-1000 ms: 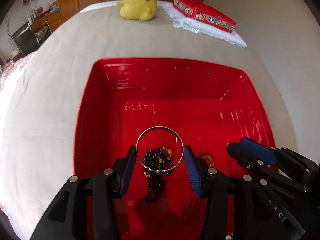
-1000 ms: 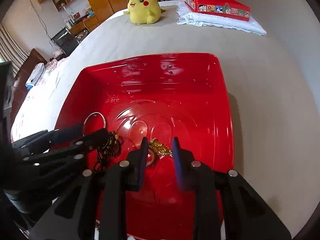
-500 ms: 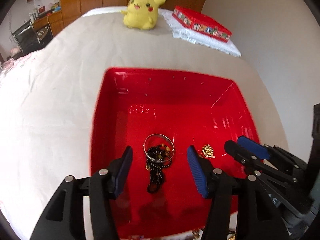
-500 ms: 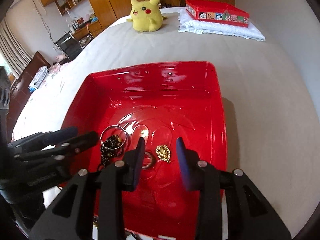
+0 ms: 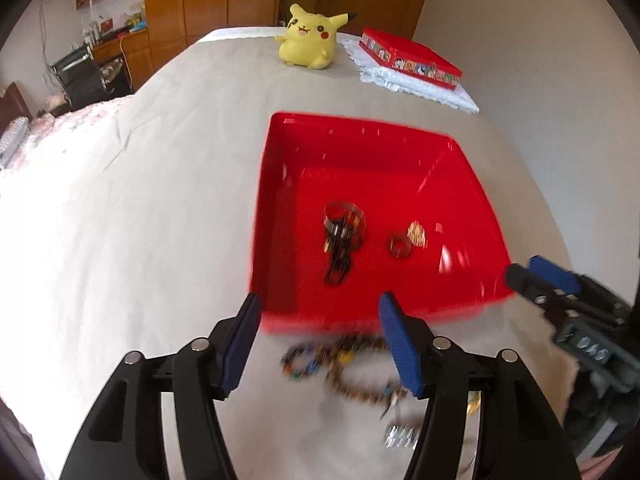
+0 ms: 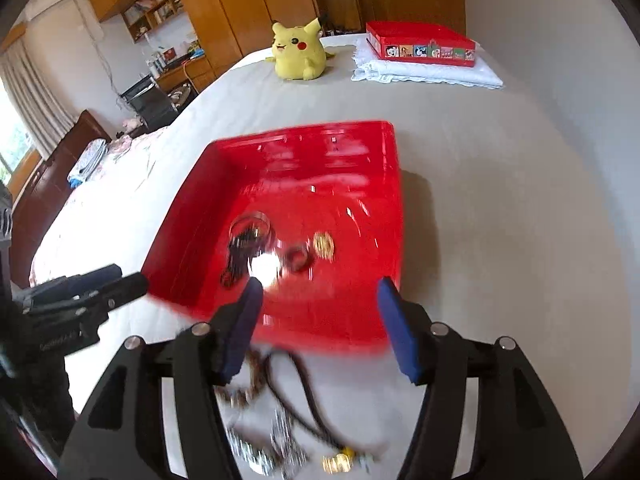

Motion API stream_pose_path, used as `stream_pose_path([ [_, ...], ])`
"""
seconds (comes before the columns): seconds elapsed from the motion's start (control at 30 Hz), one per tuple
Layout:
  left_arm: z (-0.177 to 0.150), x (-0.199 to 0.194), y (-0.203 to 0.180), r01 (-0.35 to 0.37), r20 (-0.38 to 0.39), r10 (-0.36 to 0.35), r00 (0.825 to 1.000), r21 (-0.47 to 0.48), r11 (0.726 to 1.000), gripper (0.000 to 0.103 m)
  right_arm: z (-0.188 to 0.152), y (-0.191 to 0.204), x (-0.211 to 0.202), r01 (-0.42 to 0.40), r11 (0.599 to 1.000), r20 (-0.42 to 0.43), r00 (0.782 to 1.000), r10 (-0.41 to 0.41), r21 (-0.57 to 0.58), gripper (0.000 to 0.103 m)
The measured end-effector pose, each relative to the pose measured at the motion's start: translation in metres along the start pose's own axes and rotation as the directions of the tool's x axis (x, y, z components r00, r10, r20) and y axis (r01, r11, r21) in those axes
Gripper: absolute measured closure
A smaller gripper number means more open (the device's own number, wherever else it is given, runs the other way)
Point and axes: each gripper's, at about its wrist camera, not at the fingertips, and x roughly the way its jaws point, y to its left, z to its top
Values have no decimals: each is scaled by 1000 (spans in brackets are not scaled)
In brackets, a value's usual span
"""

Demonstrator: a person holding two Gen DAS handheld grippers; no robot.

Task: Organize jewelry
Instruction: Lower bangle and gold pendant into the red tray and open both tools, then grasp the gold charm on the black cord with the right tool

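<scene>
A red tray (image 5: 276, 184) (image 6: 394, 200) lies on the bed. In it lie a silver bangle (image 5: 344, 218) (image 6: 252, 226) over a black bead string (image 5: 338, 258) (image 6: 236, 256), a small ring (image 5: 400, 245) (image 6: 298, 259) and a gold piece (image 5: 417, 234) (image 6: 323, 243). Loose bead bracelets (image 5: 344, 368) and chains (image 6: 280, 420) lie on the sheet in front of the tray. My left gripper (image 5: 320, 344) is open and empty above them. My right gripper (image 6: 320, 328) is open and empty at the tray's near edge.
A yellow plush toy (image 5: 310, 40) (image 6: 298, 50) and a red box (image 5: 408, 58) (image 6: 420, 46) on folded white cloth sit at the far end of the bed. A wall runs along the right; furniture stands at the left.
Both grippers have pulled back out of the tray toward me and opened wider. The bangle that stood between the left fingers now lies in the tray. The loose jewelry on the sheet has come into view.
</scene>
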Motion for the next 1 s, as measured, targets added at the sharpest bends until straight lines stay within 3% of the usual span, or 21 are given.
stream_pose_path([
  [0.1, -29, -6, 0, -5, -23, 5, 1000, 12, 1000, 41, -27, -7, -6, -7, 1000, -53, 999, 7, 12, 51],
  [0.23, -56, -4, -3, -2, -63, 4, 998, 22, 1000, 41, -63, -19, -10, -24, 997, -133, 991, 33, 70, 68],
  [0.37, -78, -6, -8, 11, -76, -9, 997, 22, 1000, 41, -89, -22, -14, -10, 996, -173, 985, 25, 88, 76],
  [0.5, -94, -7, -12, 21, -63, -20, 998, 12, 1000, 41, -104, -23, -7, -21, 993, -202, 978, 45, 119, 80],
  [0.63, -106, -3, -15, 23, -63, -23, 998, 8, 1000, 34, -112, -28, 4, -44, 986, -224, 971, 81, 164, 80],
  [1.0, -106, 4, -4, -19, -46, 19, 999, 0, 1000, 34, -111, -26, 26, -35, 979, -265, 960, 88, 200, 80],
])
